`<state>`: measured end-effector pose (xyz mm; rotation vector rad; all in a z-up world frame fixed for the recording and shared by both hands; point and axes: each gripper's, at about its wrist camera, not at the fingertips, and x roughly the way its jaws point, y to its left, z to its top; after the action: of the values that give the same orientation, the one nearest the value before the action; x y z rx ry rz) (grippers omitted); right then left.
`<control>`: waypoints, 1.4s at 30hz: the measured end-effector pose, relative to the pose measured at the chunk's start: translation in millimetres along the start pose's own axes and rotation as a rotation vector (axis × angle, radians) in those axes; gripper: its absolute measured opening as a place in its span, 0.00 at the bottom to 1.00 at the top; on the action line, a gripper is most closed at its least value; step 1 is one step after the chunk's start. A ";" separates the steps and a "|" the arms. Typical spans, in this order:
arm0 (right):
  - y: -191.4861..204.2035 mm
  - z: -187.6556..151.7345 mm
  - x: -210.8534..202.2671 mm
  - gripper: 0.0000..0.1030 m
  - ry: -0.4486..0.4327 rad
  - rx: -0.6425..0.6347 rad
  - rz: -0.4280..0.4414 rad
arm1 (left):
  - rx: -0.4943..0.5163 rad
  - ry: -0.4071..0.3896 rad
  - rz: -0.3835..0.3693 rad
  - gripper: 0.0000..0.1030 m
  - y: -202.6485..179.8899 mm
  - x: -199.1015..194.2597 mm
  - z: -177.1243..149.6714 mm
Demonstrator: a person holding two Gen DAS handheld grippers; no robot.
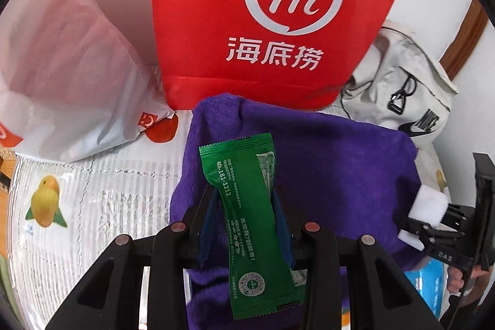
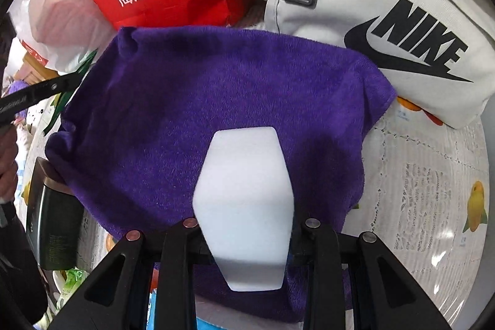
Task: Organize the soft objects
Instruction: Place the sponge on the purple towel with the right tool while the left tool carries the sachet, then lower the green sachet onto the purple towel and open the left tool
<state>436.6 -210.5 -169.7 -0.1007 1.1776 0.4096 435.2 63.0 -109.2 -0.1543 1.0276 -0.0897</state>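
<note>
Looking like home, prob dining/living rm table. Plastic-covered lace tablecloth [image 1: 92,190] w/ fruit print showing at lower left. Red restaurant takeaway bag [image 1: 263,20] standing at top centre, white plastic shopping bag [image 1: 62,67] slumping at upper left, grey Nike pouch [image 2: 386,20] lying at upper right. Wood door trim [image 1: 464,33] showing at far right edge. Everyday household clutter crowding tabletop, nothing lab/shop-like.

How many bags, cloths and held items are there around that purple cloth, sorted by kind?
Bags: 3, a red bag, a white plastic bag, a grey bag
Cloths: 1, a purple towel
Items held in claws: 2, a green sachet, a white sponge
Total: 6
</note>
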 end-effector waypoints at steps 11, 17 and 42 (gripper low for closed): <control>-6.6 -3.2 -1.1 0.60 0.014 0.029 0.030 | 0.021 0.046 0.021 0.33 -7.2 34.7 11.0; -2.3 -9.3 -7.0 0.60 0.034 0.029 0.019 | 0.018 0.058 0.021 0.35 -8.6 39.2 13.5; 14.3 -90.0 -109.9 0.67 -0.123 0.157 0.078 | -0.014 -0.095 0.002 0.57 -5.2 -112.0 -75.6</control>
<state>317.6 -251.6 -102.5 0.1057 1.0908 0.3853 312.8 67.8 -52.1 -0.1689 0.9337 -0.0723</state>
